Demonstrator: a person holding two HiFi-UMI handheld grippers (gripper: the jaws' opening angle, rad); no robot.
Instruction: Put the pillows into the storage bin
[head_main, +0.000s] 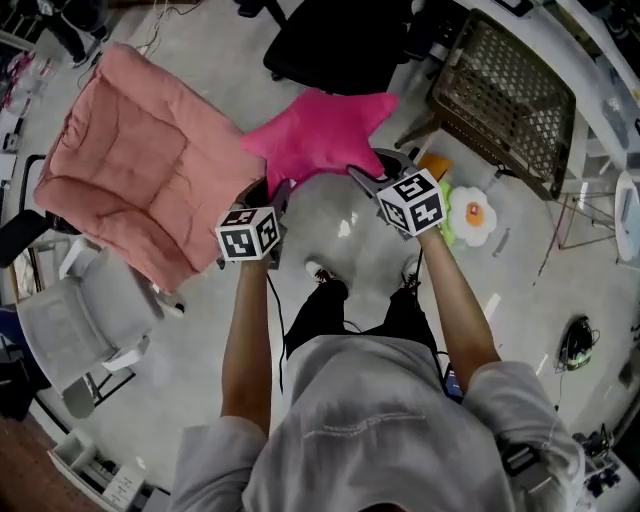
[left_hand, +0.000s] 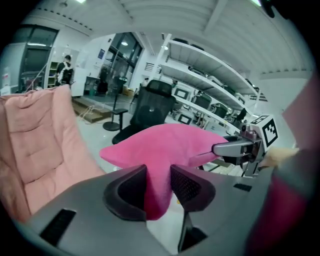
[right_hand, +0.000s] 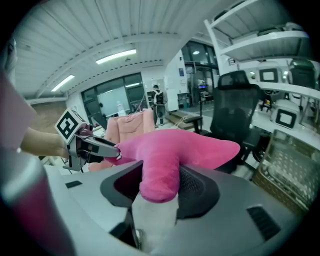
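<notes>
A bright pink star-shaped pillow (head_main: 315, 135) hangs in the air between both grippers, above the floor. My left gripper (head_main: 281, 193) is shut on one lower arm of the star pillow (left_hand: 165, 150), which is pinched between its pads. My right gripper (head_main: 358, 176) is shut on another arm of the star pillow (right_hand: 170, 155). A woven wicker storage bin (head_main: 505, 95) stands to the upper right, beyond the pillow, its opening facing up. A large pale pink cushion (head_main: 130, 160) lies over a chair at the left.
A black office chair (head_main: 340, 45) stands just behind the star pillow. A grey chair (head_main: 75, 320) is at the lower left. A fried-egg-shaped toy (head_main: 470, 215) lies on the floor by my right arm. Shelving and desks run along the right side.
</notes>
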